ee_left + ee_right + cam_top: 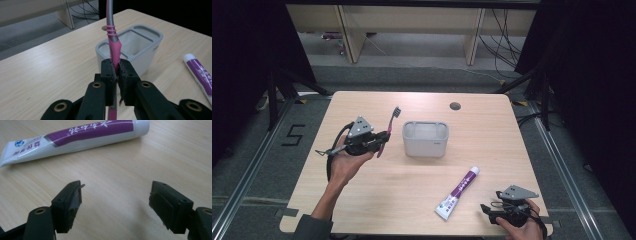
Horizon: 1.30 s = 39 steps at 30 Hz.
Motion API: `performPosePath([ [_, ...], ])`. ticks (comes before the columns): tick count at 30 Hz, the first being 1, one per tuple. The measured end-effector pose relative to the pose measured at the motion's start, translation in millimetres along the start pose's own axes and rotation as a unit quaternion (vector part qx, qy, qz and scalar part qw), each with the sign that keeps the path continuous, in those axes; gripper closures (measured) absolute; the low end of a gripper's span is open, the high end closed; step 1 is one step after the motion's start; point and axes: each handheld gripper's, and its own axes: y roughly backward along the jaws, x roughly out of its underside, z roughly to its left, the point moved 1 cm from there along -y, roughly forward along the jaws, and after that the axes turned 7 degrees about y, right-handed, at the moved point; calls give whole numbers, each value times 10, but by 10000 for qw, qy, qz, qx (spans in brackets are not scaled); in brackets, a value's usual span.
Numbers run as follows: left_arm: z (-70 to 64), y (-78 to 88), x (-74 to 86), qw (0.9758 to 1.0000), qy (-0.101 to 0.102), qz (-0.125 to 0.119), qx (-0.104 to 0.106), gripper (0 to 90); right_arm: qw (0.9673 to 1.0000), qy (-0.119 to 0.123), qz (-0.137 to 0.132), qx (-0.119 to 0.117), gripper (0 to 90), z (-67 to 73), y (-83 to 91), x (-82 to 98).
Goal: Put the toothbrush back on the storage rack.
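My left gripper (382, 139) (117, 67) is shut on the handle of a pink and grey toothbrush (390, 126) (113, 37), held off the table with its bristle head pointing up and away. It hangs just left of a grey holder cup (425, 139) (140, 47) with open compartments. A white and purple toothpaste tube (458, 192) (75, 135) lies flat on the table toward the front right. My right gripper (486, 209) (115, 195) rests low at the front right edge, open, with bare table between its jaws and the tube just beyond.
The light wooden table (377, 200) has a round cable hole (455, 106) at the back. Dark curtains stand on both sides, and cables and shelf legs lie on the floor behind the table.
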Motion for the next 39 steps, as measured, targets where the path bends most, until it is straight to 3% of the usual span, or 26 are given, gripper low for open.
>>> performPosePath([
  [5, 3, -43, -69, 9998, 133, -157, 26, 823, 10000, -14, 0, 51, 265, -1, 8, 0],
  [15, -45, -192, -260, 9991, 216, -370, 14, 823, 10000, -9, -1, 53, 265, -4, 12, 2],
  [16, -49, -203, -276, 9991, 190, -376, 8, 824, 9997, -224, 11, 32, 265, 26, 13, 4],
  [18, -67, -232, -317, 9991, 164, -389, 13, 823, 9999, -144, -3, 16, 265, 14, 15, 1],
  [20, -83, -260, -350, 9989, 182, -438, 10, 824, 9995, -313, 33, -37, 265, 33, 16, 2],
  [22, -89, -283, -372, 9987, 205, -466, 8, 823, 9998, -204, 5, 13, 265, 17, 20, -1],
  [27, -84, -342, -408, 9980, 317, -549, 14, 824, 9997, -243, -1, 12, 265, 20, 23, -2],
  [30, -85, -380, -433, 9976, 345, -606, -6, 824, 9999, -148, -34, 26, 265, 4, 22, -3],
  [31, -89, -394, -444, 9973, 356, -640, -15, 824, 9997, -248, -11, 9, 265, 18, 22, -2],
  [36, -124, -462, -492, 9971, 360, -676, -4, 824, 10000, -26, -84, -10, 265, -14, 11, 1],
  [38, -132, -497, -508, 9970, 371, -687, -10, 824, 9997, -224, -15, -4, 265, 12, 27, 0],
  [39, -137, -508, -513, 9969, 374, -691, -23, 824, 9998, -182, -28, 2, 265, 2, 29, 0],
])
